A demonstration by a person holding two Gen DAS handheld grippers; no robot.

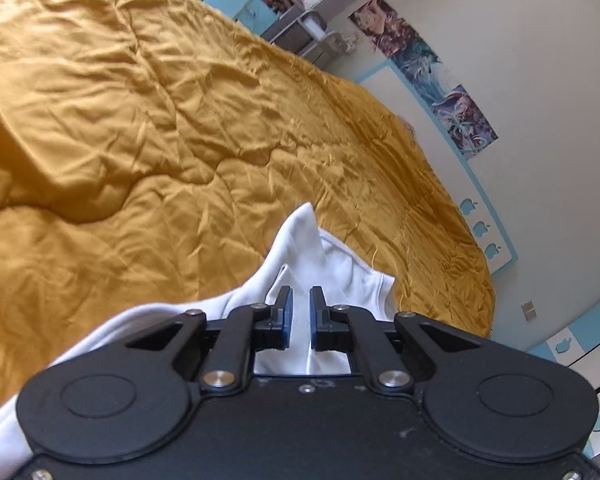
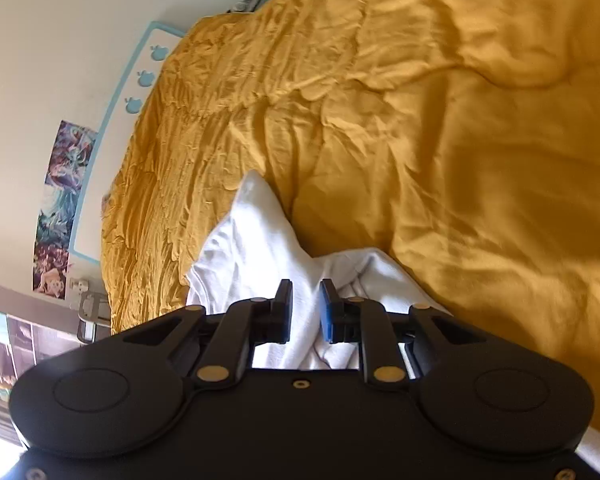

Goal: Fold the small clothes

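Note:
A small white garment point(image 1: 334, 266) lies bunched on a mustard-yellow bedspread point(image 1: 140, 128). In the left wrist view one fold of it stands up in a point just ahead of the fingers. My left gripper point(image 1: 300, 293) is shut on the garment's white cloth, which fills the narrow gap between the pads. In the right wrist view the same white garment point(image 2: 256, 232) rises to a peak over the bedspread point(image 2: 460, 160). My right gripper point(image 2: 305, 286) is shut on a gathered fold of it, with the jaws a little further apart. The rest of the garment is hidden under the gripper bodies.
The wrinkled bedspread stretches far ahead and to the side in both views. A white wall with a strip of posters point(image 1: 424, 72) and a blue-trimmed panel with apple cut-outs point(image 2: 140, 80) borders the bed's far edge. Shelves point(image 1: 300, 20) stand in the corner.

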